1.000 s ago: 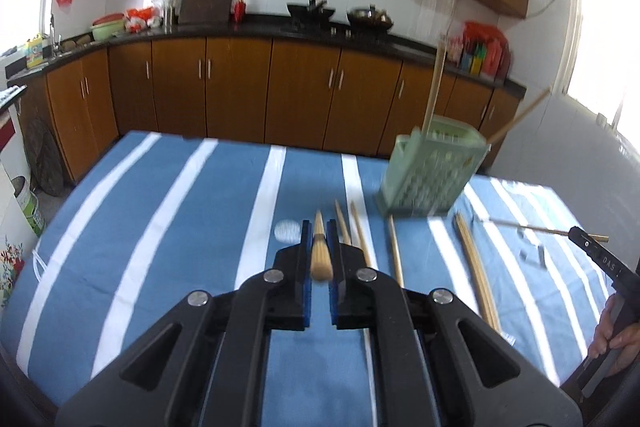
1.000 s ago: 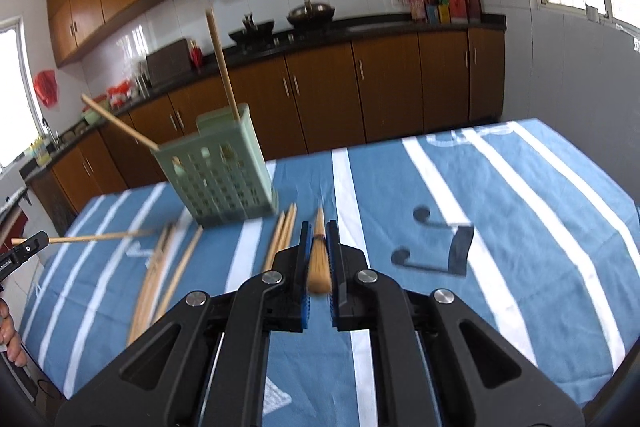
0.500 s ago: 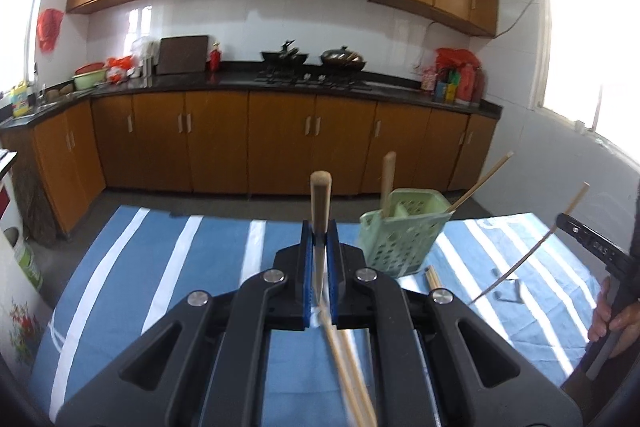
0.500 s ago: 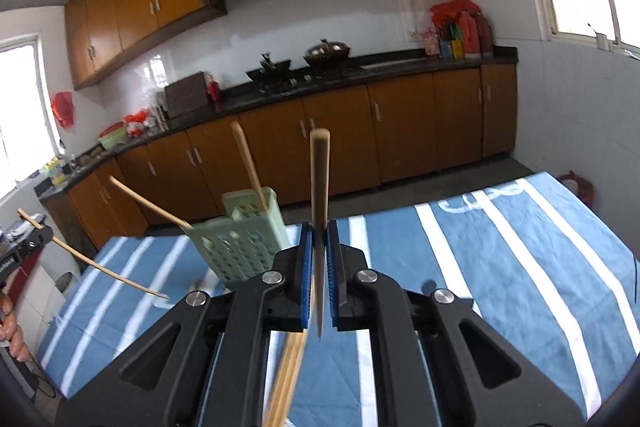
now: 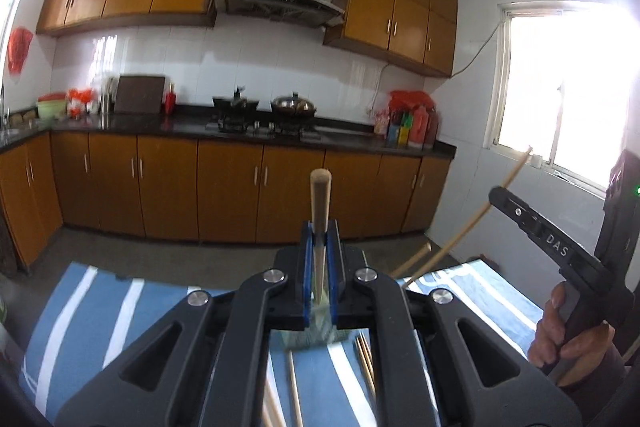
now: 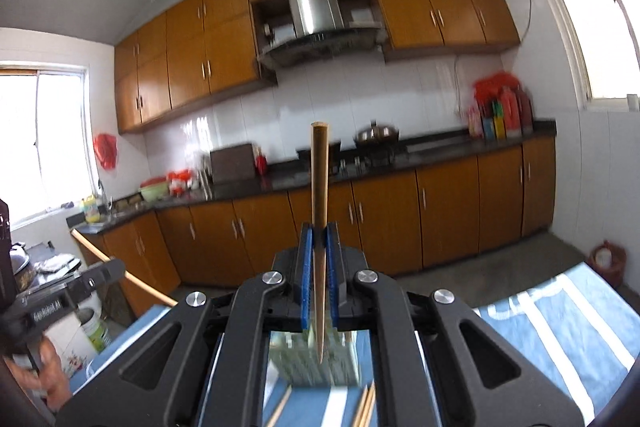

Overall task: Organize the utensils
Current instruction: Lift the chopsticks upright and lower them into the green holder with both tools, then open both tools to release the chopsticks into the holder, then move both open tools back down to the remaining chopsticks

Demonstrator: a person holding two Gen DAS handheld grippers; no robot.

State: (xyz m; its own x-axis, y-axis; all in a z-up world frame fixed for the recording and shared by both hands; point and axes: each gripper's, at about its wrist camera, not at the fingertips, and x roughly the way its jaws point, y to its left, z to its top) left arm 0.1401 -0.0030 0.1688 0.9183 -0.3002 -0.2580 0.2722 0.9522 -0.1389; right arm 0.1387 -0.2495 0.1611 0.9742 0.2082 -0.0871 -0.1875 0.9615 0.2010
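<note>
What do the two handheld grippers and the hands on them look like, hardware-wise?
Left gripper and right gripper: matte black linkage arms, silver pivot bolts, blue finger pads. From outside, the right gripper shows white "DAS" lettering and a green LED. Bare right hand; no cables visible.

The left tongs [image 5: 320,259] pinch a wooden chopstick [image 5: 320,203] upright between blue pads [image 5: 307,267], its blunt end raised against the brown kitchen cabinets [image 5: 224,187]. Below lies a blue-and-white striped desk [image 5: 96,307] with loose chopsticks [image 5: 366,359]. At right, a hand [image 5: 568,335] grips the right tongs [image 5: 500,193], which clamp another chopstick [image 5: 464,231].
</note>
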